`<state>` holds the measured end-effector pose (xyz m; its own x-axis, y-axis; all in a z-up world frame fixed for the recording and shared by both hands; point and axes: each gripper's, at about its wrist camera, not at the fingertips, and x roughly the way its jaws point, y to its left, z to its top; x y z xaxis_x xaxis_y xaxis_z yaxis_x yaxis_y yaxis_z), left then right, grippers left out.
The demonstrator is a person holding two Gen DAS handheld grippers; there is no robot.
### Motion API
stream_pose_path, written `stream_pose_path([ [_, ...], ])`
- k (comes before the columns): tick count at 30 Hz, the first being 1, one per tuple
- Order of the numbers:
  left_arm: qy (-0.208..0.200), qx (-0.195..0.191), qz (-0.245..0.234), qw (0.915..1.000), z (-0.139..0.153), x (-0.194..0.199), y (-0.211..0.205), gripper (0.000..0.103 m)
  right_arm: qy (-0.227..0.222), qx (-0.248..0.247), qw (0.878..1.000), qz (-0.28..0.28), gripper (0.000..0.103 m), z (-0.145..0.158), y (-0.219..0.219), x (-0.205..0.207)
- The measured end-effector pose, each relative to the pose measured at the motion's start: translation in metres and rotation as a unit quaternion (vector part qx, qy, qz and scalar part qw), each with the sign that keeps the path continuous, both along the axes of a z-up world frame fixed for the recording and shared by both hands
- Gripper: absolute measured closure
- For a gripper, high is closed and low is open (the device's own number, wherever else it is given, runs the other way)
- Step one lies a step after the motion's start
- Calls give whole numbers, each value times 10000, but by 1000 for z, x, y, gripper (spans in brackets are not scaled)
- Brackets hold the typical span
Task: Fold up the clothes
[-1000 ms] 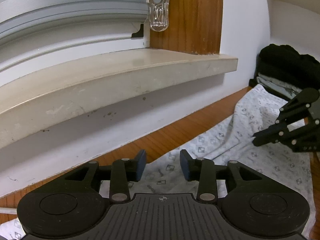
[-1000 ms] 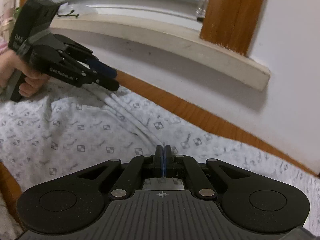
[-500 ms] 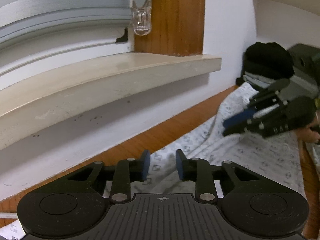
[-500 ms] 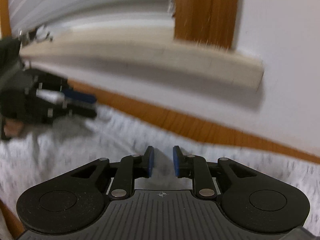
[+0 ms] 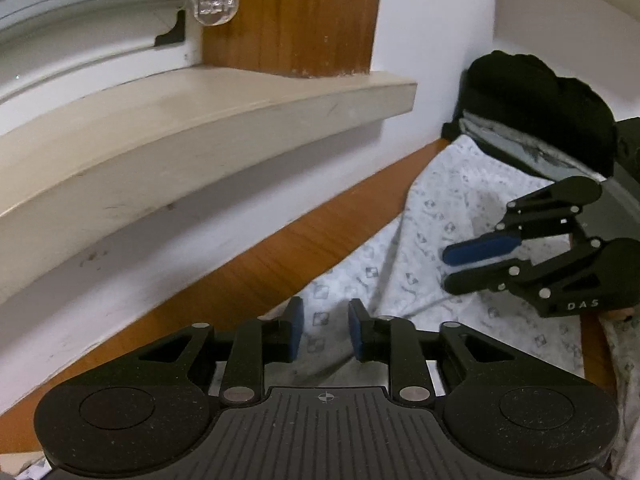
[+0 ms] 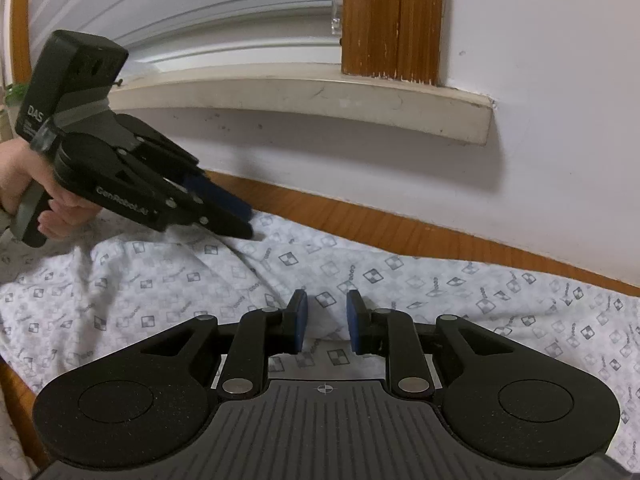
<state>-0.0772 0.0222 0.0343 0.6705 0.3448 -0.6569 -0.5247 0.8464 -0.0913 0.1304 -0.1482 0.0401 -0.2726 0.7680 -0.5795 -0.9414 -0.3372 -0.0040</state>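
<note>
Right claw: we have the right gripper [image 6: 326, 322] released. A second ago its pads were clenched on a ridge of cloth, and its jaws have just been opening. Now the patterned garment [image 6: 168, 296] lies slack under the gap, gripped by neither pad.

Left claw: the left gripper [image 5: 325, 330] is also parted and has opened a little further in the last half second. Printed cloth shows between its fingers, but the pads do not press on it.

Garment: it is spread flat on the wooden surface [image 5: 280, 256] under the window sill [image 5: 224, 120], running from our 6 o'clock out toward 2 o'clock in the left view.

Meaning for the task: we judge a fold or a pull has just been let go. Both claws need a fresh hold on an edge before the next fold.

Left view only: at 2 o'clock we see a pile of dark clothes [image 5: 536, 104] touching the garment's far end. The right claw hangs at 3 o'clock with daylight between its fingers.

Right view only: at 9 o'clock we see the hand [image 6: 24, 184] carrying the left claw. The creases run from that claw's tips toward ours, and the cloth stretches on to 4 o'clock.
</note>
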Motion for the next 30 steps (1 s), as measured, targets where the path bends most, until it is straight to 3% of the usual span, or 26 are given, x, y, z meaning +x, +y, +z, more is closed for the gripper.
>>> stream_pose_path([
  [3,41,87,-89,9999,-2,3,-3,64,-34,-25,9999,-119,74,2,-2,1],
  [7,121,230,-163,9995,-4,7,-7,67,-162,-184,9993,-282,74,10,-12,7],
  [8,164,312,-159,9993,-4,7,-8,75,-199,-225,9991,-311,74,11,-16,10],
  [9,190,358,-145,9991,-3,7,-9,97,-197,-275,9989,-322,74,10,-19,14],
  [10,160,301,-145,9993,-3,7,-8,102,-196,-324,9987,-333,74,9,-23,17],
  [14,-97,521,64,9986,6,1,-7,102,-60,-245,9986,-465,73,3,-38,30],
  [18,-680,718,735,9924,21,-12,4,103,-61,-73,9986,-525,73,-1,-51,30],
  [20,-853,576,819,9913,24,-15,11,103,-48,-61,9986,-532,73,-1,-54,31],
  [22,-549,759,777,9926,19,-8,8,103,34,-77,9987,-502,73,-1,-56,34],
  [26,-442,727,966,9917,10,-10,11,103,45,-118,9989,-457,73,0,-56,36],
  [30,-291,1239,1116,9856,11,-11,1,103,139,-300,9988,-351,73,3,-63,42],
])
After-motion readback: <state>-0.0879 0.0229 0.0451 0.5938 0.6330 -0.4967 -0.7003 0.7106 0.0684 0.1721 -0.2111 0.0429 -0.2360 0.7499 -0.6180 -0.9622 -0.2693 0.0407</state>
